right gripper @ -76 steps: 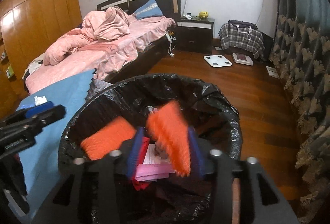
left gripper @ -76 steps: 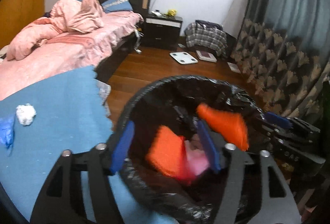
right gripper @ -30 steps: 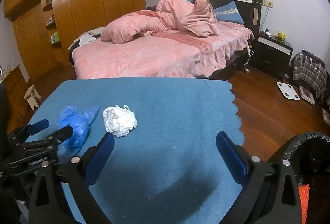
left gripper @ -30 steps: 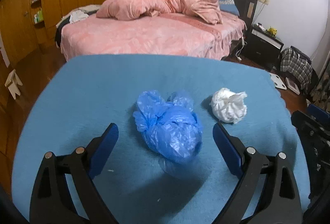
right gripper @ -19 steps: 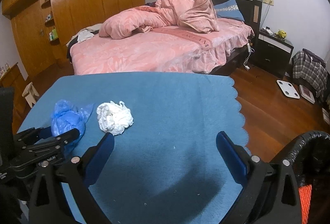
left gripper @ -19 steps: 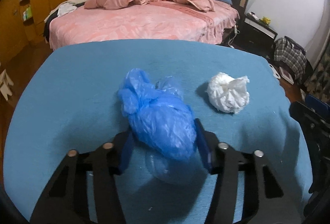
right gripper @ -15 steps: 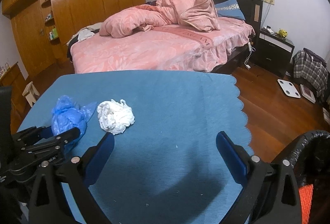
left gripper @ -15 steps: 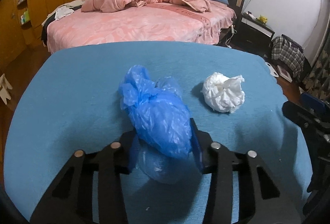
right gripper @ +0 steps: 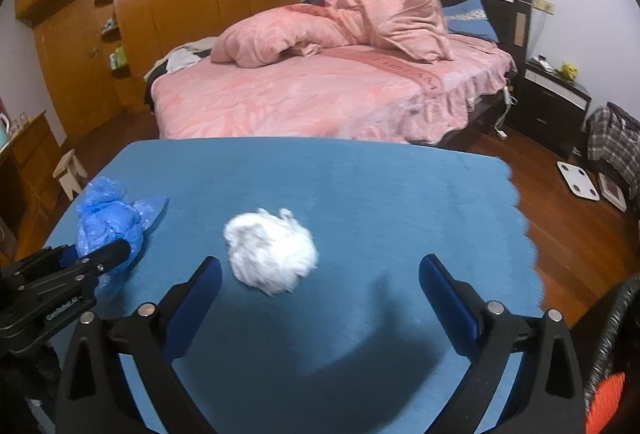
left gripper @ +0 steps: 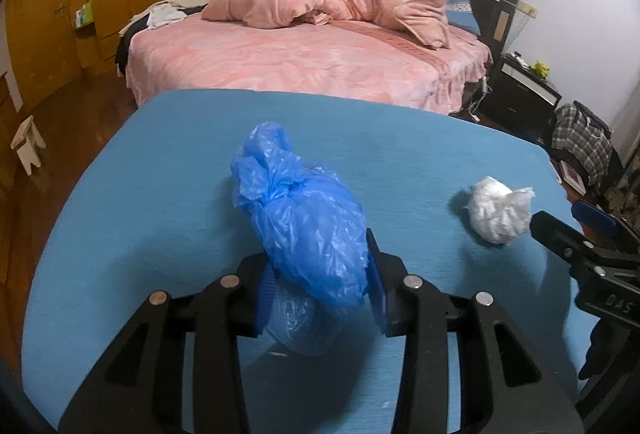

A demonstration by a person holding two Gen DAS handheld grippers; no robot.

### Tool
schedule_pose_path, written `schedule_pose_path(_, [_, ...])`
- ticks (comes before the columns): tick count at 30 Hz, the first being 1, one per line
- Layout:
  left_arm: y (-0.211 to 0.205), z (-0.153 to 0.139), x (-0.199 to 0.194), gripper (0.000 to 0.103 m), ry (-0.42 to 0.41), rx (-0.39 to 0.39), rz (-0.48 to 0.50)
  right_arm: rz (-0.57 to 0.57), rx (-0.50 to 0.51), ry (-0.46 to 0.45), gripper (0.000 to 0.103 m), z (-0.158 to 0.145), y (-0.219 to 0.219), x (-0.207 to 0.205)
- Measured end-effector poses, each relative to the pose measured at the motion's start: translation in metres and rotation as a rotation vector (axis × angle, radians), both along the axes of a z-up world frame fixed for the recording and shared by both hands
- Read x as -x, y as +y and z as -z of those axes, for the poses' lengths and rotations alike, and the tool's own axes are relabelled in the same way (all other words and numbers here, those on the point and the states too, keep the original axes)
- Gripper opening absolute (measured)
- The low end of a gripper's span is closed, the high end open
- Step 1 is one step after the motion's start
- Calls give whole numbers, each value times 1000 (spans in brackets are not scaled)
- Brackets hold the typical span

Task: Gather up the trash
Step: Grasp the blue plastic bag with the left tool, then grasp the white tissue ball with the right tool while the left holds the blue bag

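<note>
At the lower right edge of the right wrist view, a black-lined trash bin (right gripper: 618, 330) is showing only part of its crinkled rim, with a scrap of ribbed orange material (right gripper: 606, 408) peeking from inside; the rest of its contents are lying out of view.

Over the blue tablecloth (left gripper: 168, 194), the left gripper (left gripper: 320, 290) is squeezing its blue pads together on a blue plastic bag (left gripper: 304, 218), which is bulging up and forward between them as a glossy, wrinkled, knotted bundle. Whether the bag is resting on the cloth or hanging just above it cannot be told.

Beside it, the right gripper (right gripper: 318, 292) is standing with its fingers spread wide, holding nothing. A crumpled white tissue ball (right gripper: 272, 254) is lying on the cloth just ahead of that gap, closer to the left finger (right gripper: 196, 294), and whether it is touching that finger cannot be told. The ball is looking soft, rounded and ragged at its edges, slightly blurred.

Across the tabletop, the cloth is showing a flat, matte weave with a scalloped border (right gripper: 520, 218) on the right side.
</note>
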State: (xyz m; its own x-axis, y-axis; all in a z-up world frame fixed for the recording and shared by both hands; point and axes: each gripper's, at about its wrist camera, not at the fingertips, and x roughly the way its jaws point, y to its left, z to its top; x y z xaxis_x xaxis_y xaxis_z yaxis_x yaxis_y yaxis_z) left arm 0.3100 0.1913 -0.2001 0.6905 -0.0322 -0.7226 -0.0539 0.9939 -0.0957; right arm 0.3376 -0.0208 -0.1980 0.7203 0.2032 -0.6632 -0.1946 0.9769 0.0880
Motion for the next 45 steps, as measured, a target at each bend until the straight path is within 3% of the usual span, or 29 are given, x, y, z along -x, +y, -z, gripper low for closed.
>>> schedule_pose_path(4, [7,3,-3,38,13,5,-5,-17,18,19,93,6,13,-13])
schedule_pose_path(7, [9,6,-4,38,22,16,-5,-37,25,45,82,11,18,-18])
schedule_pose_path(13, [11,7,-6,38,29,18,-3,-117,12,86,46,21,27,-16])
schedule_pose_path(16, [12,8,-7,38,31,20,-2,-141,36,73,37,21,34,-12])
schedule_pose_path(33, [11,9,-7,38,34,10,-1,-139,-1,89,35,21,32,-12])
schedule_pose_path(45, [6,-4,3,37,-8,-6,3,-125,-32,53,35,-7,16,-10])
